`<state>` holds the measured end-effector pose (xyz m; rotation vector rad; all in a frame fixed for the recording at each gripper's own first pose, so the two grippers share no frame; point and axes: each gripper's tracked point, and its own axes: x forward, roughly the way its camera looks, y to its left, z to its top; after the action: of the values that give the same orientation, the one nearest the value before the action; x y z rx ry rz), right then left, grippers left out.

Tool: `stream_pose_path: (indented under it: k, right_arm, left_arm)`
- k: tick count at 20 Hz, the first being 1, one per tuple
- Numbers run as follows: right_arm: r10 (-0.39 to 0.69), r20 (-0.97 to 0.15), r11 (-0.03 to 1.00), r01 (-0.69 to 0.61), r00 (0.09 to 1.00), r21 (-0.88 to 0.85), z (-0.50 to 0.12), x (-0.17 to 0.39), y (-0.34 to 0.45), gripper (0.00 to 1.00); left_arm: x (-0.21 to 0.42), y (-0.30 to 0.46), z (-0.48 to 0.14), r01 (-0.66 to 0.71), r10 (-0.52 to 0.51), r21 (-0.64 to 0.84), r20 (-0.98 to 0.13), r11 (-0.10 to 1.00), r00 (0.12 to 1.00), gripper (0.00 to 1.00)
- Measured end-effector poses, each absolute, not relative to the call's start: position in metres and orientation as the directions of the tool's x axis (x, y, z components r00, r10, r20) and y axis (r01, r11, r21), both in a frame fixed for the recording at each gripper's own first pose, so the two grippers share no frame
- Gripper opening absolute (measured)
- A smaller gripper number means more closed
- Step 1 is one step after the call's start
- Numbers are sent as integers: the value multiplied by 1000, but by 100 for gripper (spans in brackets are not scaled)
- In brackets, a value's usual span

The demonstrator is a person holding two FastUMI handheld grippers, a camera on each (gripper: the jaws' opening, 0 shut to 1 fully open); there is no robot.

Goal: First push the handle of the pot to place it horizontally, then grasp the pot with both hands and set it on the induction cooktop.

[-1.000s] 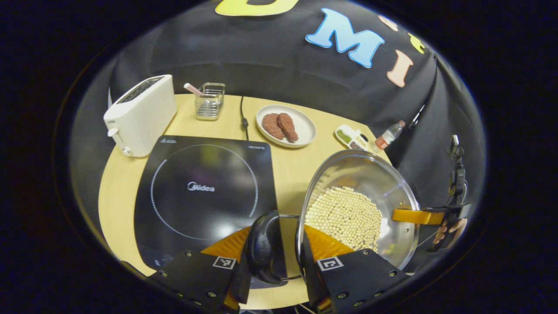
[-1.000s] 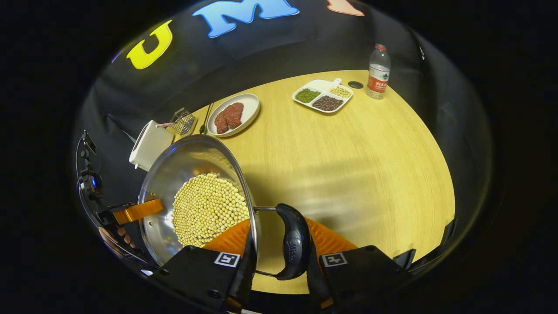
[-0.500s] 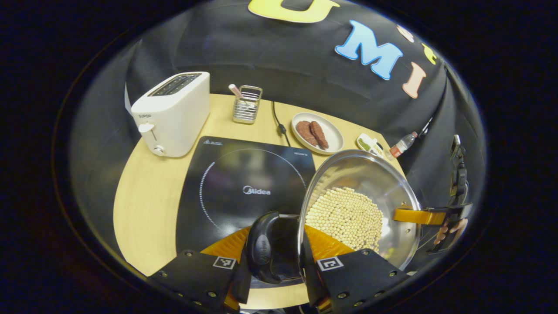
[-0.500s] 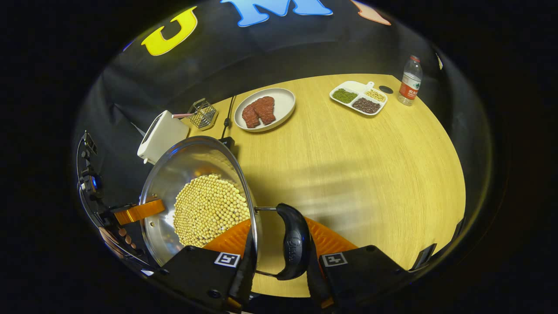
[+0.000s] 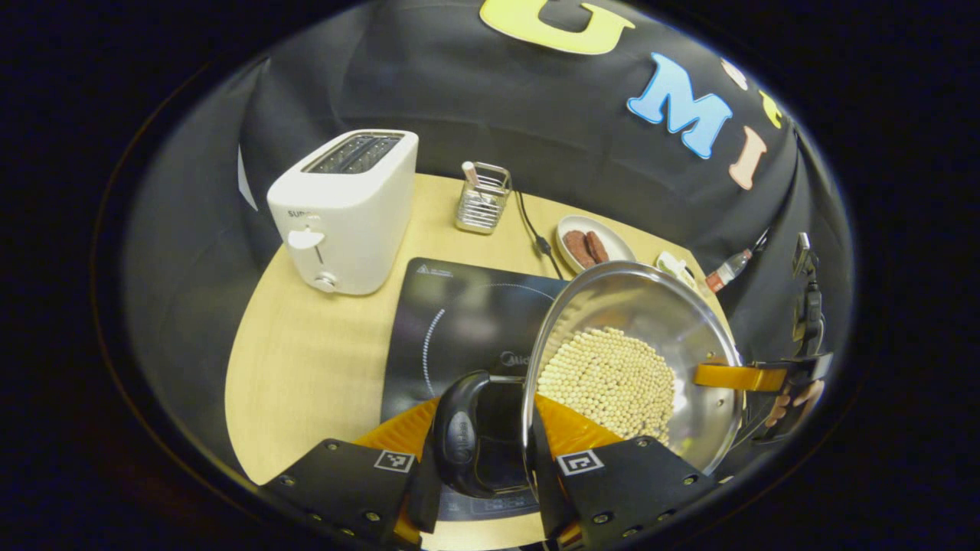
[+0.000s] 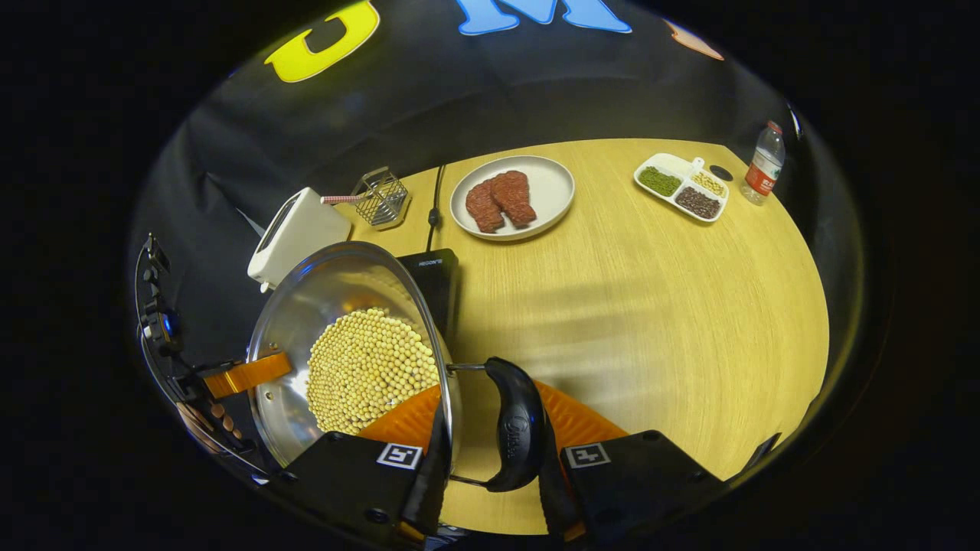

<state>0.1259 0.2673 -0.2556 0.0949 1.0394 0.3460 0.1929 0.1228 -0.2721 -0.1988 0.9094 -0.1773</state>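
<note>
A steel pot point(image 5: 628, 295) holding pale beans point(image 5: 605, 379) hangs in the air, partly over the black induction cooktop point(image 5: 459, 321). My left gripper point(image 5: 478, 451) is shut on the pot's near black side handle point(image 5: 459, 436). My right gripper point(image 5: 739, 376) reaches the pot's far rim, a hand point(image 5: 792, 402) behind it. In the right gripper view, my right gripper point(image 6: 490, 451) is shut on the other black handle point(image 6: 517, 436) of the pot point(image 6: 321, 287). The left gripper point(image 6: 245, 373) shows across the rim, and a corner of the cooktop point(image 6: 436, 275) peeks out behind the pot.
A white toaster point(image 5: 344, 214) stands left of the cooktop, a wire basket point(image 5: 481, 199) and a power cable point(image 5: 532, 229) behind it. A plate point(image 6: 555, 184) with meat, a divided tray point(image 6: 674, 162) and a bottle point(image 6: 762, 164) line the back of the wooden table point(image 6: 651, 306).
Both grippers have carried the pot leftwards: the cooktop now lies partly beneath it, and the toaster looks nearer in the left gripper view. Both grips are unchanged.
</note>
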Motion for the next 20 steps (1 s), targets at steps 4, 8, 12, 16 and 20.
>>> stream_pose_path:
  k: [4,8,12,16,20]
  right_arm:
    - [327,-825,942,-231,461,244,-260,138,294,53]
    - [325,-825,943,-231,463,242,-264,150,315,50]
    - [327,-823,941,-238,464,240,-271,162,335,53]
    - [335,-824,936,-265,458,233,-273,167,349,50]
    - [340,-822,933,-275,456,233,-276,176,359,50]
  left_arm:
    - [214,148,-276,79,-231,-233,-756,969,612,52]
    - [232,167,-285,80,-234,-236,-750,968,619,52]
    - [245,184,-292,72,-232,-241,-746,968,624,52]
    - [253,201,-300,44,-218,-244,-750,969,624,55]
    - [259,208,-303,38,-213,-244,-748,969,629,55]
